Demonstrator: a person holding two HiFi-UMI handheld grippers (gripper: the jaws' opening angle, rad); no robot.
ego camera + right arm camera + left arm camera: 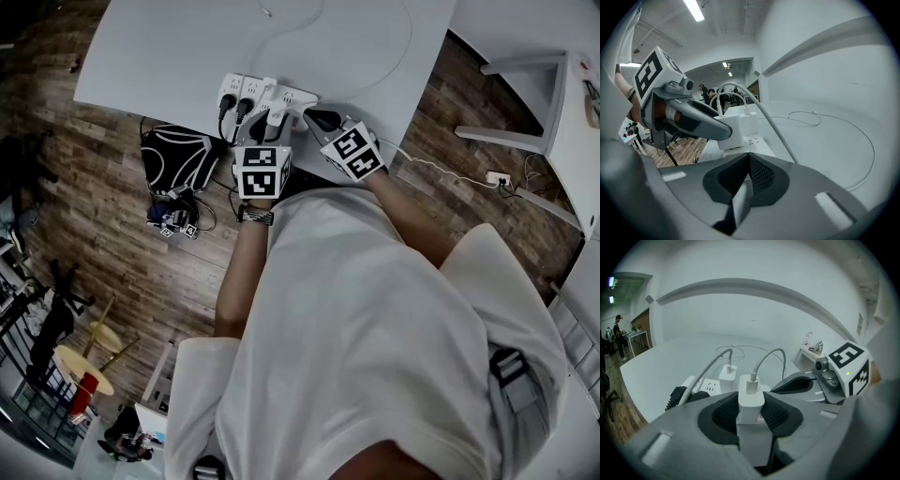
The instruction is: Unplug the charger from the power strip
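Note:
A white power strip (281, 95) lies at the near edge of the white table (187, 47). A white charger (751, 401) with a white cable stands on the strip, and my left gripper (750, 420) is shut on it, its dark pads pressed on both sides. The right gripper view shows the same charger (734, 130) held by the left gripper's fingers (696, 123) above the strip (750, 140). A second white charger (727, 373) stands just behind it. My right gripper (748, 174) is shut with nothing between its pads, close beside the strip's right end (319, 120).
Two black plugs (232, 109) sit in the strip's left end. White cables (375, 56) loop across the table. A black bag (178, 159) lies on the wooden floor to the left, and a small socket (497, 178) with a cord to the right.

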